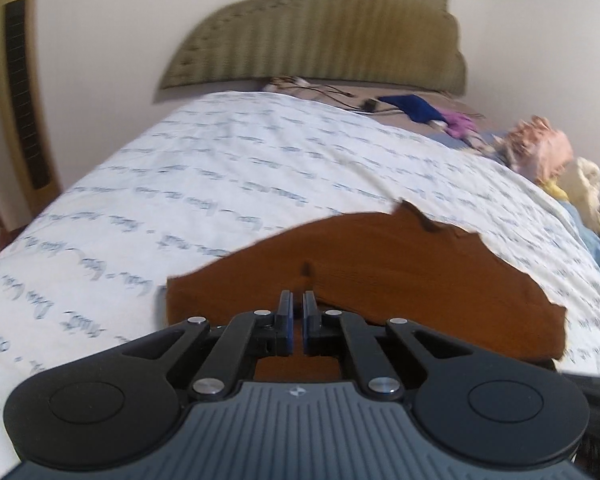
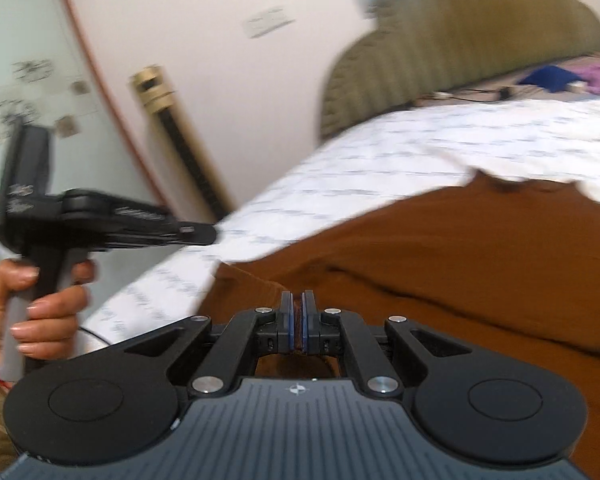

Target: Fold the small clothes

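Cloth, a brown garment, lay on the bed with its long axis running left to right, its near edge clamped in the right hand-held gripper, while the left hand-held gripper, fingers nearly together with no cloth visible between them, hovered at the near edge.

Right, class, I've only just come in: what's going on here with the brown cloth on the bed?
A person is folding a brown garment on a bed with a white printed sheet. The right hand-held gripper is shut on a fold of the brown fabric. The left hand-held gripper has its jaws nearly together over the garment, but whether it pinches cloth is unclear. The person's left hand holds that gripper's handle. More clothes lie piled near the headboard.
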Motion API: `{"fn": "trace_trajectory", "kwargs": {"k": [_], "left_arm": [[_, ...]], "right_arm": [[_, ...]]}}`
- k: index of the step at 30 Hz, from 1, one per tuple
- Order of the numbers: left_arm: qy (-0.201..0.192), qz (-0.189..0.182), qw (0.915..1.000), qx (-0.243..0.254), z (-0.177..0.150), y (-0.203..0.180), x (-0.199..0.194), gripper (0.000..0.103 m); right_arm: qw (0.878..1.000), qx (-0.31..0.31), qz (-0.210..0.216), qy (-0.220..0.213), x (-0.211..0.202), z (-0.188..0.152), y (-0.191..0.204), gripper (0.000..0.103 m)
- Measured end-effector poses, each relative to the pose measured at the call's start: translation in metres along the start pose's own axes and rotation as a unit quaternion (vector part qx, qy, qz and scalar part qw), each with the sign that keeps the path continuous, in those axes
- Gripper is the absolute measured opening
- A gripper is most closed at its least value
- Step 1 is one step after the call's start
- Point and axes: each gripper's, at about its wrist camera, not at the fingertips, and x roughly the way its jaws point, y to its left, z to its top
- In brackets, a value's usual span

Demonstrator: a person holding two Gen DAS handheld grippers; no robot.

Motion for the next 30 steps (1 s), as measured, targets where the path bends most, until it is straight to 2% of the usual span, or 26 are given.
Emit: {"fn": "trace_trajectory", "kwargs": {"k": [4,6,9,12,14,18,19,21,22,23,25,27,28,29,30], "left_arm": [[0.020,-0.003,0.9995,0.024,-0.015,-0.020,0.014,0.006],[0.041,-0.007,0.9986,0.032,-0.025,-0.028,0.025,0.006],[0.062,-0.007,0.9970,0.045,-0.040,-0.036,0.036,0.006],[0.069,-0.003,0.9959,0.058,-0.051,-0.037,0.039,0.006],[0.072,-0.009,0.9952,0.066,-0.057,-0.035,0.038,0.006],[0.073,-0.038,0.9918,0.098,-0.074,-0.032,0.034,0.010],[0.072,-0.044,0.9906,0.107,-0.078,-0.033,0.033,0.016],[0.064,-0.053,0.9882,0.129,-0.088,-0.034,0.029,0.041],[0.054,-0.054,0.9878,0.136,-0.092,-0.035,0.026,0.066],[0.040,-0.056,0.9877,0.140,-0.097,-0.035,0.023,0.085],[0.010,-0.059,0.9856,0.158,-0.106,-0.037,0.015,0.089],[0.001,-0.051,0.9799,0.193,-0.114,-0.044,0.014,0.089],[-0.003,-0.042,0.9776,0.206,-0.117,-0.047,0.015,0.089],[-0.008,-0.031,0.9750,0.220,-0.120,-0.051,0.017,0.089],[-0.011,-0.021,0.9726,0.231,-0.121,-0.054,0.019,0.089]], "right_arm": [[0.997,0.029,-0.067,0.020,0.001,-0.001,-0.058,0.008],[0.992,0.063,-0.104,0.023,0.011,-0.008,-0.079,0.014],[0.984,0.128,-0.120,0.020,0.015,-0.022,-0.109,0.017],[0.981,0.177,-0.085,0.009,0.006,-0.038,-0.120,0.025],[0.978,0.202,-0.055,0.012,0.003,-0.049,-0.123,0.041],[0.973,0.226,-0.018,0.032,0.001,-0.064,-0.120,0.042],[0.972,0.234,-0.003,0.037,0.004,-0.066,-0.117,0.042],[0.969,0.243,0.017,0.048,0.015,-0.071,-0.115,0.042],[0.968,0.244,0.019,0.051,0.019,-0.072,-0.112,0.042],[0.968,0.244,0.017,0.053,0.022,-0.070,-0.110,0.042],[0.967,0.250,0.020,0.051,0.029,-0.069,-0.108,0.042],[0.964,0.261,0.023,0.045,0.034,-0.066,-0.108,0.041],[0.964,0.260,0.023,0.042,0.035,-0.064,-0.108,0.038],[0.966,0.254,0.018,0.042,0.038,-0.061,-0.106,0.023],[0.968,0.246,0.011,0.040,0.039,-0.057,-0.104,0.015]]}}
